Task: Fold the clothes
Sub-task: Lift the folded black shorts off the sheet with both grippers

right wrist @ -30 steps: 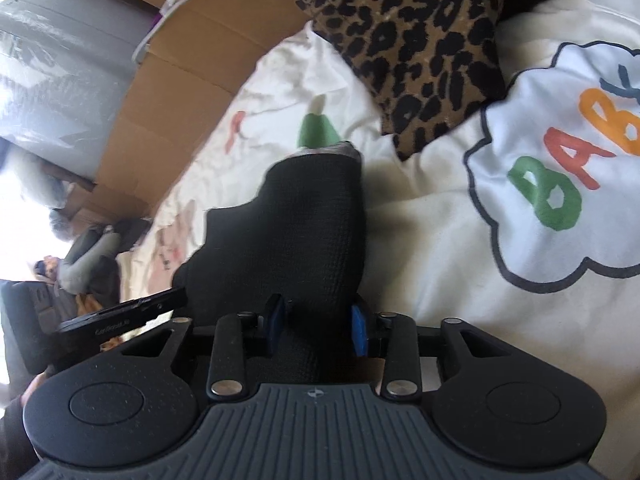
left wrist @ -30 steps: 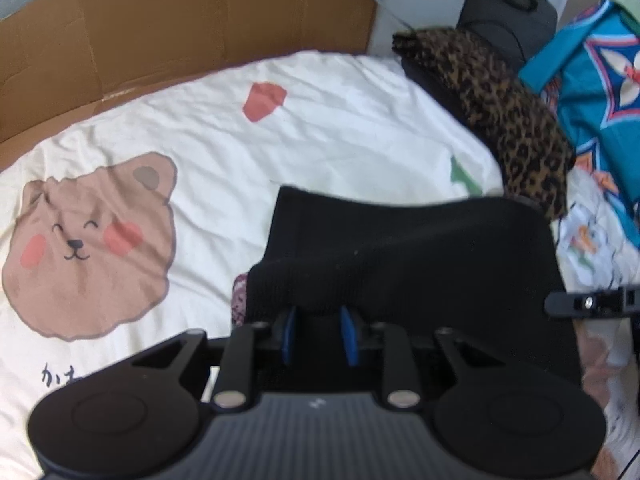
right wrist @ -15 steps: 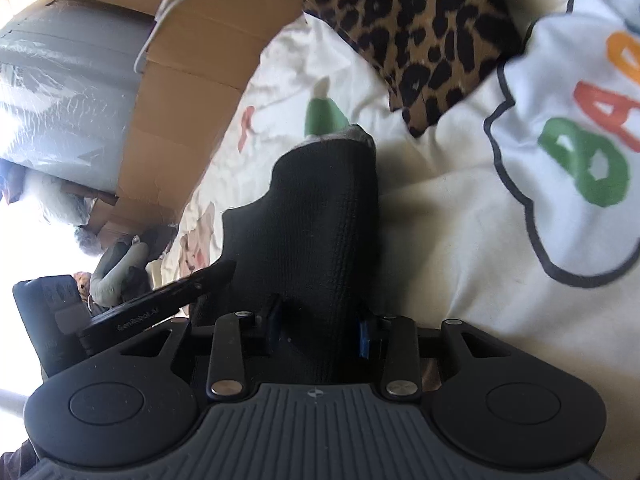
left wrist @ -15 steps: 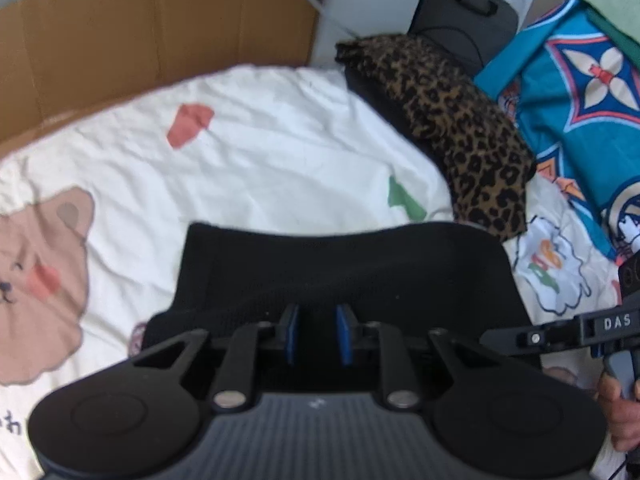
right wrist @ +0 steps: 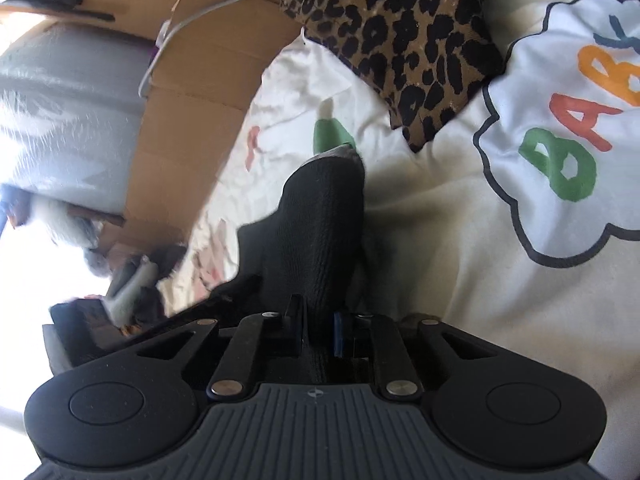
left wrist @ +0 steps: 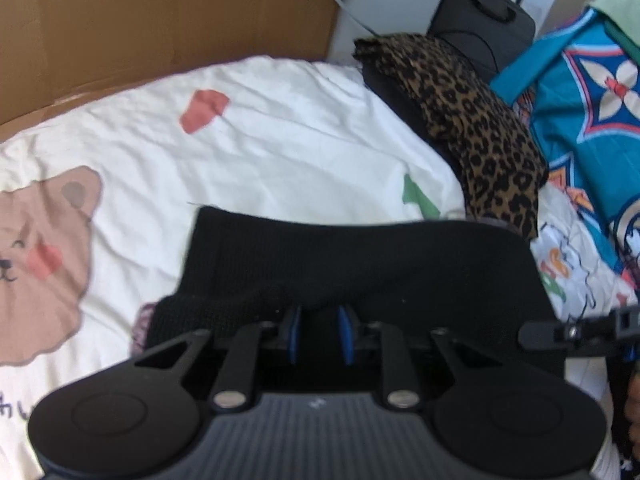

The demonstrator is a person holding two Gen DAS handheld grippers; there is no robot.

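Left-wrist view, left to right: brown corrugated cardboard panel (left wrist: pixel 160 20) along the back; cream bedsheet (left wrist: pixel 300 140), lightly creased, printed with a tan bear face (left wrist: pixel 36 264), a red patch and a green patch; leopard-print fabric (left wrist: pixel 480 120), folded into a long soft slab, at the sheet's right edge; bright blue patterned cloth (left wrist: pixel 592 112) at far right.

Black knit garment (left wrist: pixel 360 264), finely ribbed and matte, stretched as a broad band across the lower centre, upper edge nearly straight, lying over the sheet just below the green patch. Left gripper (left wrist: pixel 319 334), blue pads drawn close with black knit pinched between them, at the garment's near edge. Slim black finger of the right gripper (left wrist: pixel 576 332) visible at the band's right end.

Right-wrist view, left to right: grey plastic-wrapped bulk (right wrist: pixel 68 112); cardboard with a white cable (right wrist: pixel 188 20); cream sheet (right wrist: pixel 440 240); leopard fabric (right wrist: pixel 400 40) at top; white cloud-shaped print with coloured letters (right wrist: pixel 568 140) at right.

Same black garment (right wrist: pixel 320 232) seen end-on, rising as a narrow, rounded tongue straight ahead of the right gripper (right wrist: pixel 319 330). Pads clamped on the garment's near end, knit passing between them.
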